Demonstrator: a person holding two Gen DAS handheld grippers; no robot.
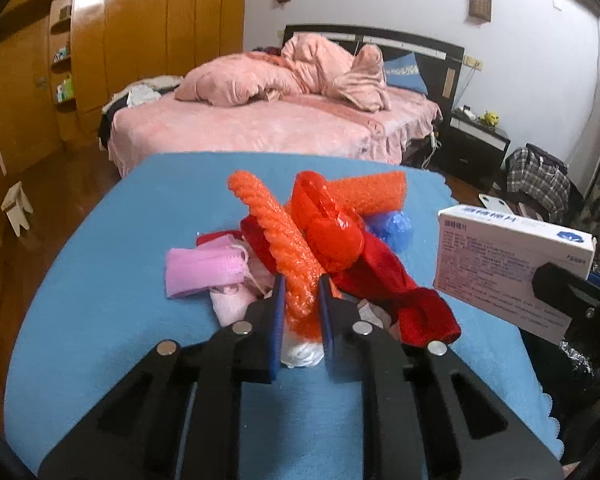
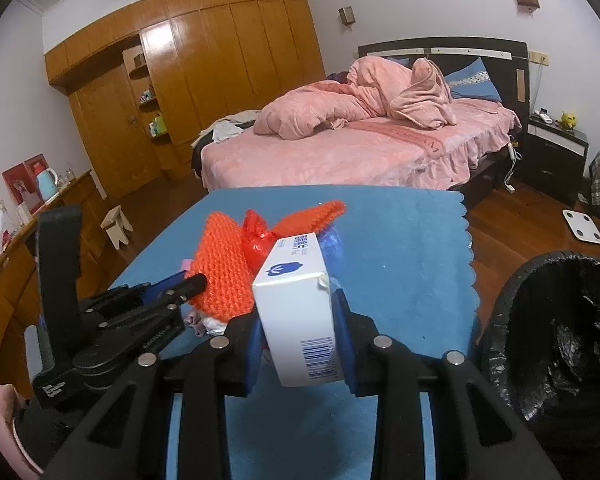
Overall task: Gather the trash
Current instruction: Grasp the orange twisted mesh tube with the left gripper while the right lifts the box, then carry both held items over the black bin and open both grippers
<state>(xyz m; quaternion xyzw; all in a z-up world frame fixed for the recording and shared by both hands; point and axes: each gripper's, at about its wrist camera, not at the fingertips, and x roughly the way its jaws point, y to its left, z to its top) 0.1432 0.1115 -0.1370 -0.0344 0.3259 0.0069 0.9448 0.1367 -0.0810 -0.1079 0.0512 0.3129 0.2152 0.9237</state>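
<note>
Trash lies heaped on the blue cloth (image 1: pixel 100 300) that covers the table: an orange knitted strip (image 1: pixel 278 236), a second orange knitted piece (image 1: pixel 374 192), a red plastic bag (image 1: pixel 326 232), a dark red cloth (image 1: pixel 400 292), a pink face mask (image 1: pixel 204 272), a crumpled blue plastic bag (image 1: pixel 394 228) and some pale pink and white scraps beneath them. The left gripper (image 1: pixel 302 292) reaches into the near side of the heap, its jaws pressed together on the lower end of the orange knitted strip, which rises steeply up and away from the blue pads. From the right wrist view the same gripper shows at the left (image 2: pixel 188 282), its tip against the orange knit (image 2: pixel 224 276).

The right gripper (image 2: pixel 300 344) is clamped on a white cardboard box (image 2: pixel 300 312), one blue pad on each broad side, the barcode end toward the camera and a blue leaf mark on the far end. In the left wrist view this box (image 1: pixel 508 260) hangs off to the right of the heap, past the table's edge. A bin lined with a black bag (image 2: pixel 512 320) stands just right of the table, close beside the held box. Behind the table are a bed (image 1: pixel 260 128) with pink bedding and a wooden wardrobe (image 2: pixel 204 72).
</note>
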